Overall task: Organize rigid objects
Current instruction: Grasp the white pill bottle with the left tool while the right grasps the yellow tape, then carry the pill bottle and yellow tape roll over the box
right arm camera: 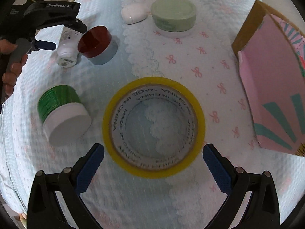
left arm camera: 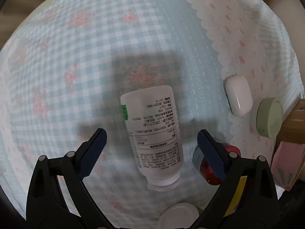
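Observation:
In the left wrist view, a white labelled bottle lies on its side between the open fingers of my left gripper, which hovers just above it. A red-lidded jar lies right of it. In the right wrist view, a yellow tape roll lies flat just ahead of my open, empty right gripper. The left gripper shows at the upper left over the bottle and red-lidded jar. A green jar with a white lid lies on its side to the left.
A white earbud case and a pale green round tin sit on the pink bow-print cloth. A pink cardboard box stands at the right. A white lid shows below the bottle.

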`<state>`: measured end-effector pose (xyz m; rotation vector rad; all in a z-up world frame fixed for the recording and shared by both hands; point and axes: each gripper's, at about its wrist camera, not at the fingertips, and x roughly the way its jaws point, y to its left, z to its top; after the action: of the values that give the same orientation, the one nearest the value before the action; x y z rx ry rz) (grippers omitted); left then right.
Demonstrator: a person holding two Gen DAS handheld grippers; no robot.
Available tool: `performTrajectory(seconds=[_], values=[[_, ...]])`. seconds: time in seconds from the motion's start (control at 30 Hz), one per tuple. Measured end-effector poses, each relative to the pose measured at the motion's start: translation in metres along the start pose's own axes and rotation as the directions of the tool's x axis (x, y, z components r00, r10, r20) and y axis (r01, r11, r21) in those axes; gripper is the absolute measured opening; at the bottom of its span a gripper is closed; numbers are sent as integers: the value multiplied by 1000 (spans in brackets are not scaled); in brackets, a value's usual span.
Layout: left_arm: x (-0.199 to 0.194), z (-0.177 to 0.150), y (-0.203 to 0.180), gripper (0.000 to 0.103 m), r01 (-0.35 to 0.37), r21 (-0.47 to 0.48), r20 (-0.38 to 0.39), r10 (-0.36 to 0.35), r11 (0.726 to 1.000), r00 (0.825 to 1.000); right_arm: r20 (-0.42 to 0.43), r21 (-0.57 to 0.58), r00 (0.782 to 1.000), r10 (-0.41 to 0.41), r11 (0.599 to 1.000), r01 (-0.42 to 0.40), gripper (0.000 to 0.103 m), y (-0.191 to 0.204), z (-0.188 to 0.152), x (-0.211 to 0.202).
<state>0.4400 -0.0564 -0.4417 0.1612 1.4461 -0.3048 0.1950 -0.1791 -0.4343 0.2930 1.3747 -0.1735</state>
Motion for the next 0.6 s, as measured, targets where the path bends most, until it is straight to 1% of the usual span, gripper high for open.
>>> performTrajectory(seconds=[0.13, 0.2, 0.27, 0.3, 0.33, 0.4, 0.6], values=[[5, 0, -1, 85, 2, 0, -8, -2, 1000, 1000, -1, 8, 1000, -3, 1000, 3, 103, -1, 7, 7], [9, 0, -3, 72, 9, 1, -14, -9, 1000, 1000, 1, 5, 1000, -10, 1000, 10, 103, 0, 11, 9], [12, 1, -3, 57, 5, 7, -25, -4, 1000, 1000, 0, -8, 1000, -23, 1000, 23, 103, 3, 15, 10], [11, 1, -2, 54, 3, 10, -24, -2, 1000, 1000, -3, -17, 1000, -30, 999, 29, 103, 4, 16, 11], [10, 1, -2, 51, 16, 9, -20, -16, 1000, 1000, -4, -31, 999, -44, 999, 43, 97, 6, 17, 12], [10, 0, 4, 50, 29, 3, -20, -29, 1000, 999, -14, -46, 998, -63, 997, 63, 97, 13, 21, 13], [-2, -4, 18, 50, 43, 0, 8, -43, 999, 999, -24, -46, 997, -73, 996, 72, 97, 16, 23, 15]])
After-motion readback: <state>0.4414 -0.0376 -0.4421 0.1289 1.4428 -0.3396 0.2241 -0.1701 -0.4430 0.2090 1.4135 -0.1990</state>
